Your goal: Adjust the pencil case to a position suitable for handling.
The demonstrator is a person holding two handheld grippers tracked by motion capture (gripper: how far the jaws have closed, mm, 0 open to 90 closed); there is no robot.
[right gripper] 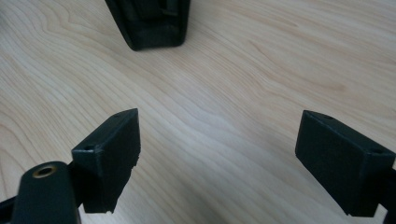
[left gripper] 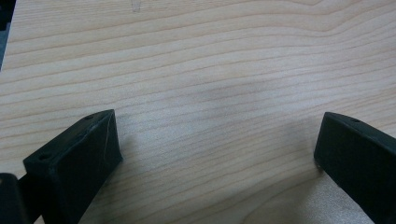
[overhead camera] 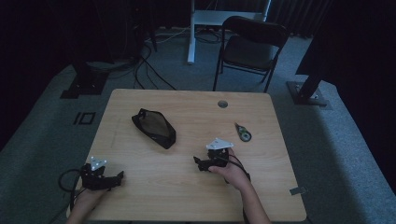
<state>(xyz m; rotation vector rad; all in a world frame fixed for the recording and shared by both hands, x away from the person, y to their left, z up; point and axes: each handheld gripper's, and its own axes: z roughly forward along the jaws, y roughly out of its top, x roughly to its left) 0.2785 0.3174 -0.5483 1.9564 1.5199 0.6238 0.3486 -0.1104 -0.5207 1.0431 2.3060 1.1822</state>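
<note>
Table (overhead camera: 187, 186) with one black pouch (overhead camera: 154, 127), one tape dispenser (overhead camera: 243, 132), two hand-held grippers (overhead camera: 103, 179) (overhead camera: 203, 163), both wide, empty.

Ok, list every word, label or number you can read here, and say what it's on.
No text can be read in these pictures.
Pouch: no label shows.
Tape dispenser: too small and dim to tell if it bears any print.
Table: bare wood grain, no marks.
Left gripper and right gripper: plain black, no lettering.
</note>
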